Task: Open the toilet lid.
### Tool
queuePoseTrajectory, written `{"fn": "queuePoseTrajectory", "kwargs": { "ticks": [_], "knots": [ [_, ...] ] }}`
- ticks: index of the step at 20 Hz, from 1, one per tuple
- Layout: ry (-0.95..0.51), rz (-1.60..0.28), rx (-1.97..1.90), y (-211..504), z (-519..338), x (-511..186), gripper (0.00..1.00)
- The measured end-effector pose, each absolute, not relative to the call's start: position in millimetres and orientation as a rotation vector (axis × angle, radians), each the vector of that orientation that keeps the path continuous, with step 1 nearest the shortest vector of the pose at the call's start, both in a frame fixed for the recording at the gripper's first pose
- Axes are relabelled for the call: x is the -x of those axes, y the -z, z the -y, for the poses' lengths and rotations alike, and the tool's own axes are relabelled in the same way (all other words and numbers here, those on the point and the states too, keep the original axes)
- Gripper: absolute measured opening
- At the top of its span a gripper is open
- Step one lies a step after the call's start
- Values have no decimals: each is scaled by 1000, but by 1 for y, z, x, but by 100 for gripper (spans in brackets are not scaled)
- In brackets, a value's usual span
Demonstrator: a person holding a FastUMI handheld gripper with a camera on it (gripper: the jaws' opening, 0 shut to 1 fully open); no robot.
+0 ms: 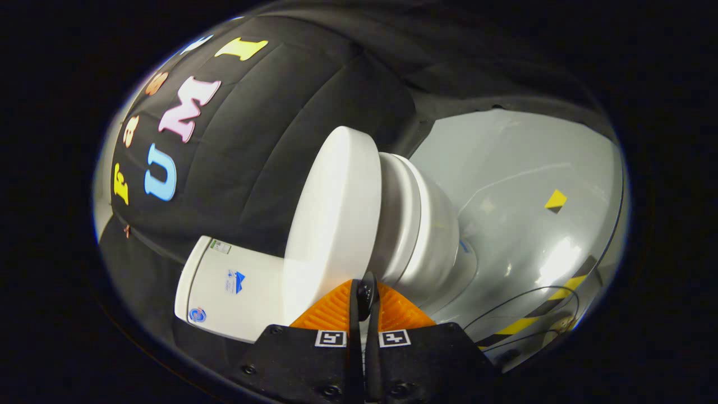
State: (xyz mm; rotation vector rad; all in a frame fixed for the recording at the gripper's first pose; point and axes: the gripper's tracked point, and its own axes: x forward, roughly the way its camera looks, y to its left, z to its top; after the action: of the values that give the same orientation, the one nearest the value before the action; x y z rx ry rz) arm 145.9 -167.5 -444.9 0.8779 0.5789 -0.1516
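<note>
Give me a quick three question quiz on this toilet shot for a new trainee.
1. True or false: the tongs are wide open.
2. What lies just ahead of the tongs: A) the lid, B) the cable, C) the tank?
3. The floor beside the toilet carries striped ____.

Key: 1 false, the tongs are together, with a small dark piece between their tips. 2 A. 3 tape.

Black cloth wall (269, 146) at upper left; shiny grey floor (521, 185) at right, yellow-black tape (533, 320), thin cables (505, 306)
</note>
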Motion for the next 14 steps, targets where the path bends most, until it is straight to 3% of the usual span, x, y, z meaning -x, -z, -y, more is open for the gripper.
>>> {"fn": "queuePoseTrajectory", "kwargs": {
  "ticks": [14],
  "knots": [
    [185, -564, -397, 301, 99, -160, 6]
  ]
}}
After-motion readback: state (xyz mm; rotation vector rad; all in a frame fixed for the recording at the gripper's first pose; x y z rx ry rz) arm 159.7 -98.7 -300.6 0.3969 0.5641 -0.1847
